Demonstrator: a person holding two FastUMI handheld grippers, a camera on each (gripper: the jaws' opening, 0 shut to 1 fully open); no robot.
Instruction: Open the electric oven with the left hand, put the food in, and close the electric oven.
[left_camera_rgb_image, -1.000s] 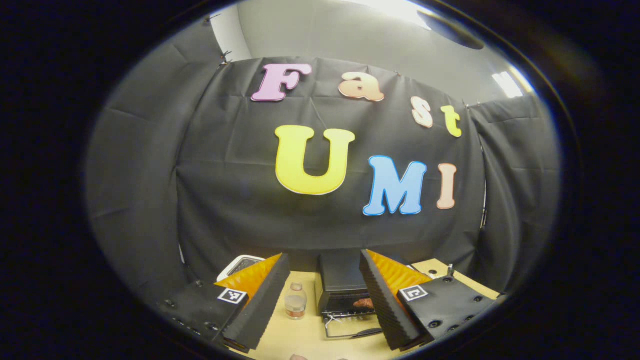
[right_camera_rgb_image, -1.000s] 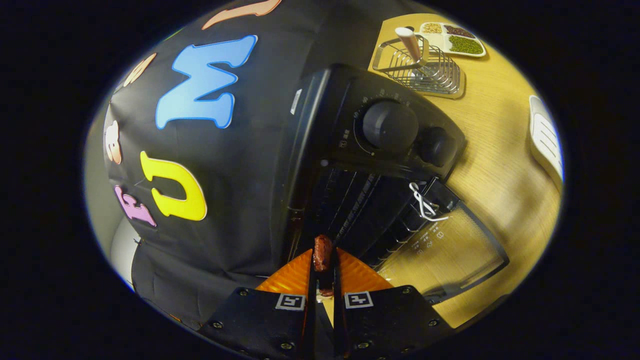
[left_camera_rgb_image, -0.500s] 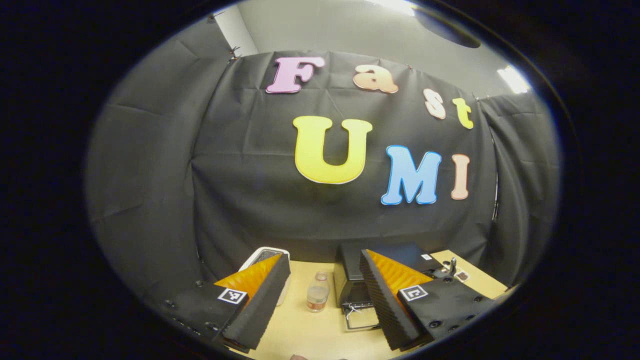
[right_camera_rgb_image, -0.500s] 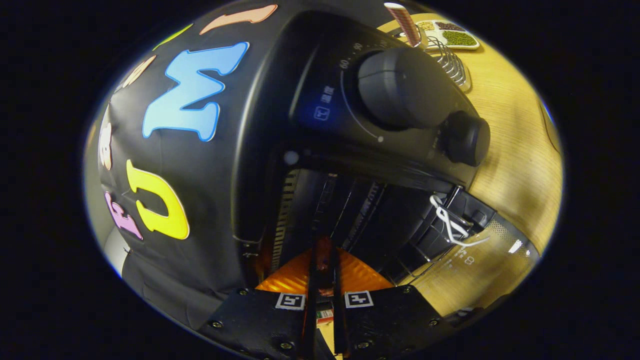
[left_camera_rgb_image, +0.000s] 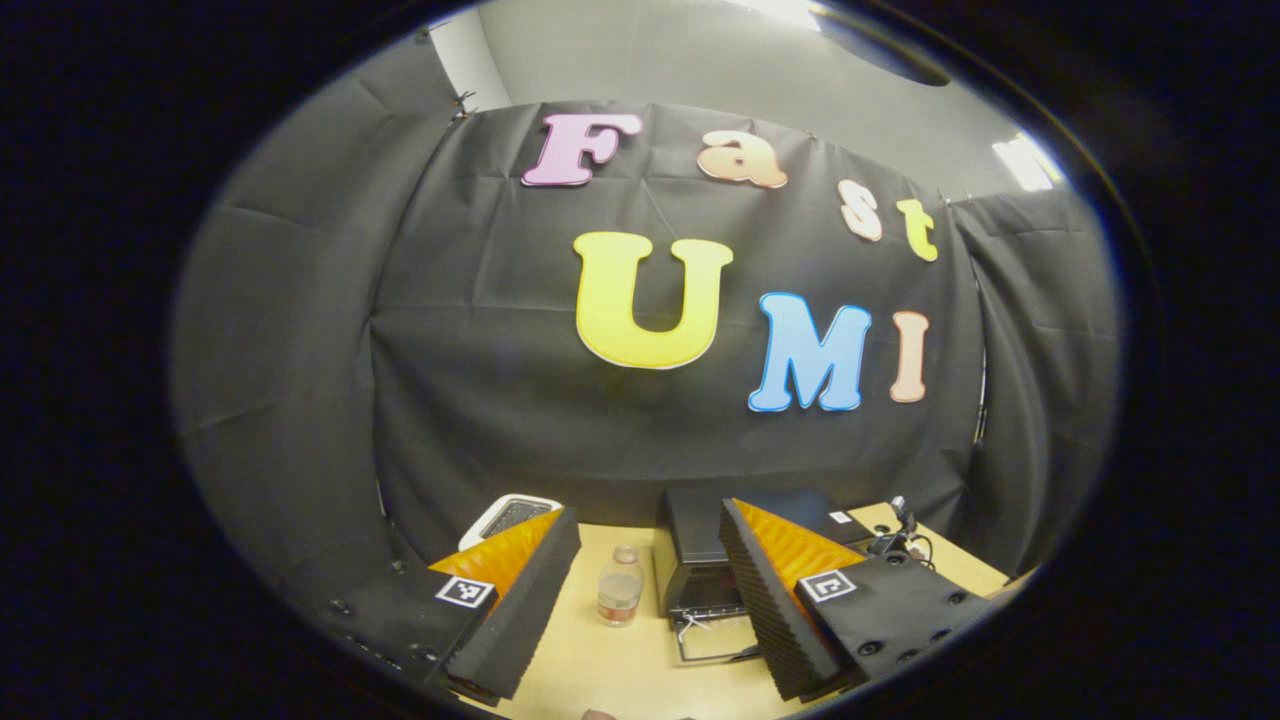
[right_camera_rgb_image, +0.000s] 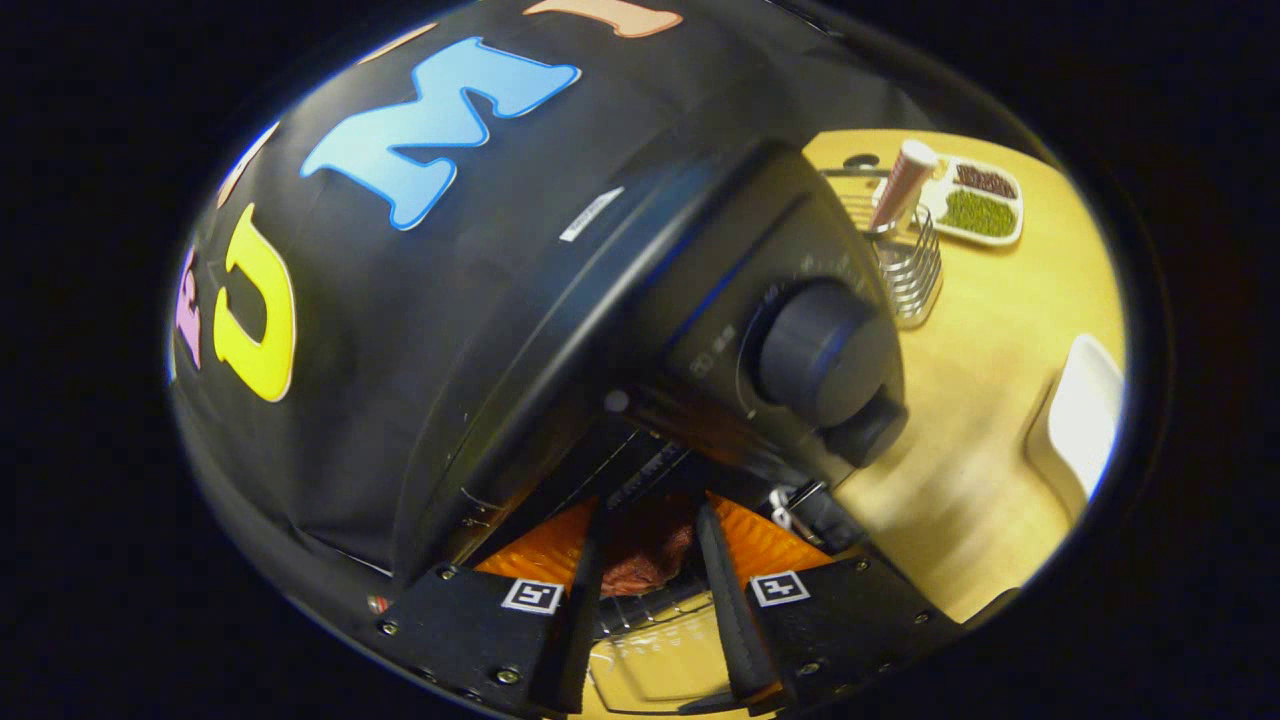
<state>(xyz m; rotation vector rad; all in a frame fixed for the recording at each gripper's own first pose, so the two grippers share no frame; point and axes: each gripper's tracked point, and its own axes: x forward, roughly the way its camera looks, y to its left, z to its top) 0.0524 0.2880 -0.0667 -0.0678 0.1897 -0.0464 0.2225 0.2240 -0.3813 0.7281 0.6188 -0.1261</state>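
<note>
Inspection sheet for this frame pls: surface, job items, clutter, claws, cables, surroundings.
Surface: wooden table.
Job's things: oven, door open and flat; food apparently lying on the shelf at its mouth.
Clutter: bottle, white appliance, wire holder, bean tray.
Grippers: left claw open, back from the oven; right claw open, astride the food.
Cables: thin lead at the table's far right.
Surroundings: black cloth wall.
</note>
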